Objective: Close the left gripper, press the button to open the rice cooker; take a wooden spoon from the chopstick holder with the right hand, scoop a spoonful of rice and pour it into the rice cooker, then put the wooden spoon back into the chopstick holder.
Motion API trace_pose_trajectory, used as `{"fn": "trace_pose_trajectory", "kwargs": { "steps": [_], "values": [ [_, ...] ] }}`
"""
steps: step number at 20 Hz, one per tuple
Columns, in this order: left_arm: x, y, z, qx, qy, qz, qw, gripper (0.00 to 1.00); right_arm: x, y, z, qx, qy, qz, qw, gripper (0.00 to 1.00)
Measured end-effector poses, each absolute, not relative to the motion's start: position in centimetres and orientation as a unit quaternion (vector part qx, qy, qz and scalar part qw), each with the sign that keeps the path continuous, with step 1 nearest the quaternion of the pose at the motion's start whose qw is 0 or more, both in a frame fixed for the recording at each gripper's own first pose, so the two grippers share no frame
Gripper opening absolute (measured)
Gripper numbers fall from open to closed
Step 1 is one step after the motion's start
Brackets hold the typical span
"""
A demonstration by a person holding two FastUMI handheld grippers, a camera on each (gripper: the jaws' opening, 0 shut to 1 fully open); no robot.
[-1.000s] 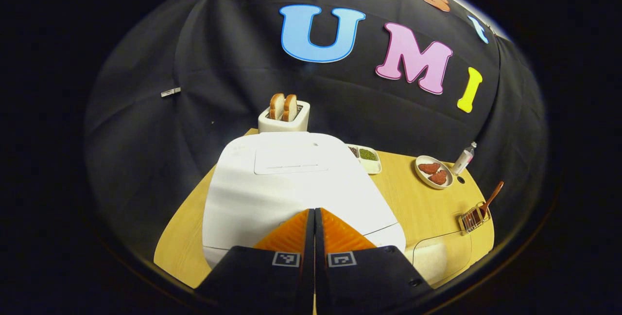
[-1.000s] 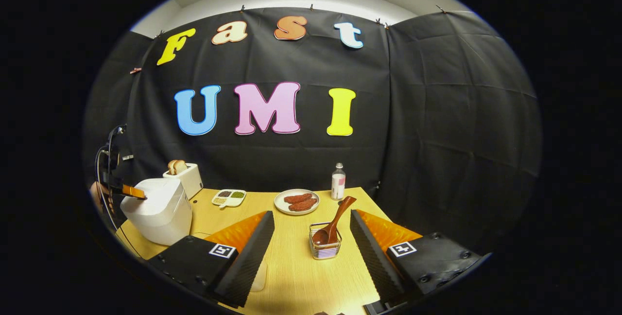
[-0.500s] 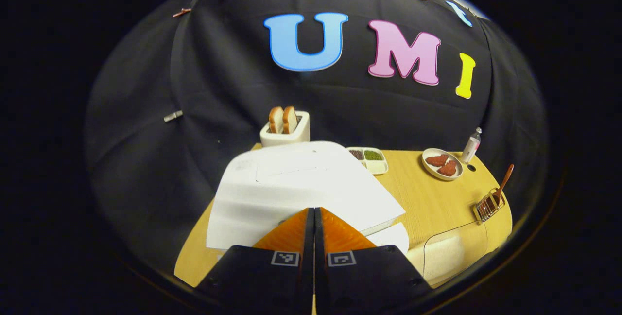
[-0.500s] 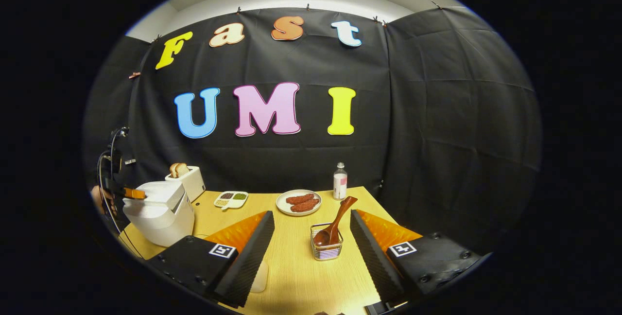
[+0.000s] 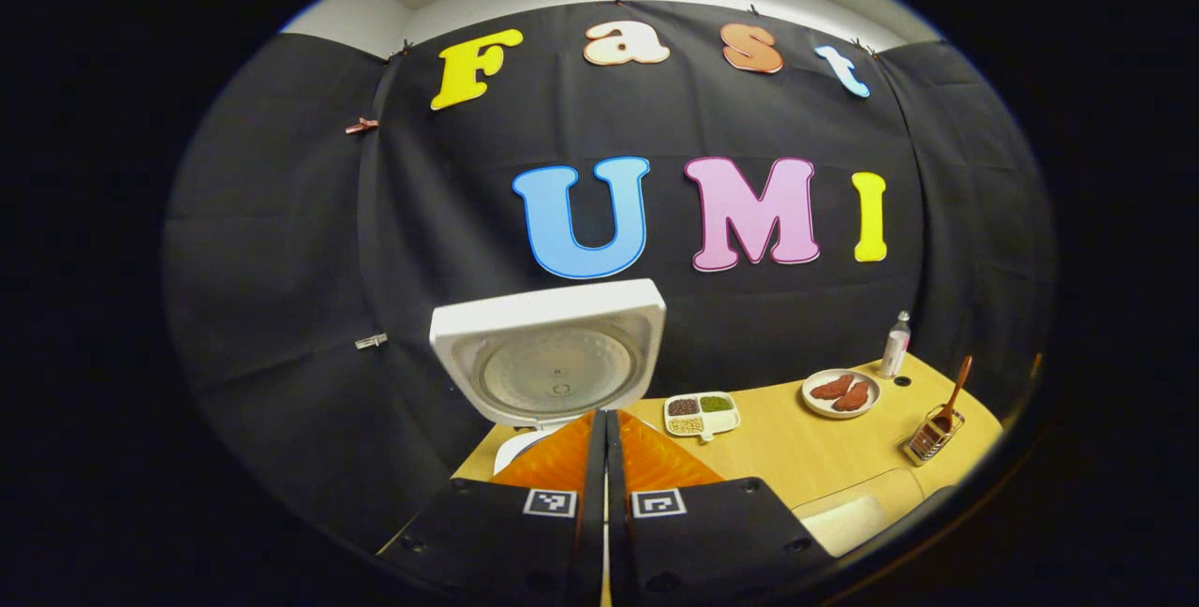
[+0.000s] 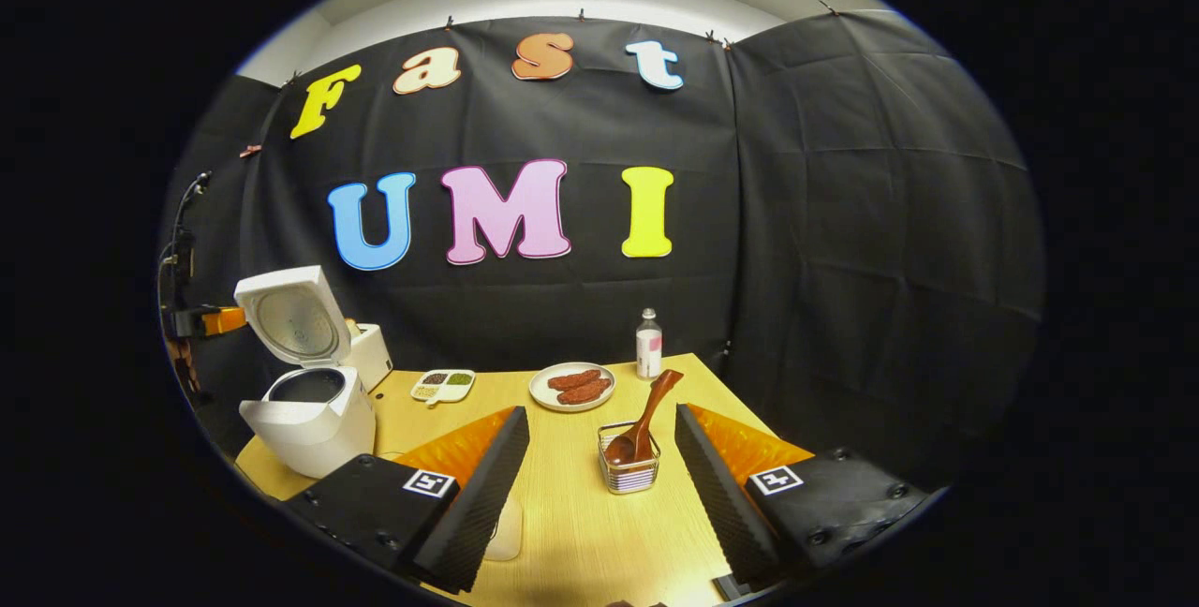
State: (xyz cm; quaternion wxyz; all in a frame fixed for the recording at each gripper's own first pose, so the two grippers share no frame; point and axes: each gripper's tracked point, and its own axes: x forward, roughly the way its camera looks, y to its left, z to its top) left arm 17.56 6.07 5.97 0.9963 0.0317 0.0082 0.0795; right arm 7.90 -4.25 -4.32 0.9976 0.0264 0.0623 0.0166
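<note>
wooden counter [image 6: 571, 504]: pale yellow top, carries every item below.

white rice cooker [image 6: 309, 415]: far left of the counter in the right gripper view, lid [image 5: 548, 354] swung fully up, dark inner pot open to above. opening step judged done.

wire chopstick holder [image 6: 628, 474]: stands directly ahead of the right gripper [image 6: 599, 471], between its spread jaws in that view, apart from both.

wooden spoon [image 6: 646, 415]: bowl down in the holder, long axis tilted, handle rising up and to the right, away from the camera. next move judged a forward reach onto that handle, jaws set across its axis.

right gripper: far the nearer to the spoon; jaws wide apart, holding nothing.

left gripper [image 5: 604, 443]: jaws pressed together, holding nothing, by the cooker, well apart from the holder.
</note>
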Motion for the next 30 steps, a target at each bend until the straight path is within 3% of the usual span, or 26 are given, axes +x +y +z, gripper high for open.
{"fn": "trace_pose_trajectory", "kwargs": {
  "steps": [6, 13, 16, 19, 30],
  "values": [
    [12.5, 4.5, 3.3, -0.008, 0.019, 0.054, 0.998, 0.09, 7.7, -3.5, -5.1, 0.043, 0.081, -0.003, 0.996, 0.99],
    [9.1, 3.5, -0.1, -0.014, 0.049, 0.036, 0.998, 0.21, 11.5, -4.7, -3.7, 0.026, 0.075, -0.020, 0.997, 0.99],
    [8.9, 2.1, 0.2, -0.026, 0.048, 0.025, 0.998, 0.45, 14.2, -6.3, -4.5, 0.039, 0.091, -0.028, 0.995, 0.99],
    [9.1, 0.4, -0.1, -0.028, 0.042, 0.019, 0.999, 0.98, 17.4, -7.8, -5.9, 0.051, 0.114, -0.026, 0.992, 0.99],
    [10.4, -5.5, -2.4, 0.017, 0.086, 0.103, 0.991, 0.95, 29.1, -10.8, -15.1, 0.138, 0.248, 0.008, 0.959, 0.98]
  ]
}}
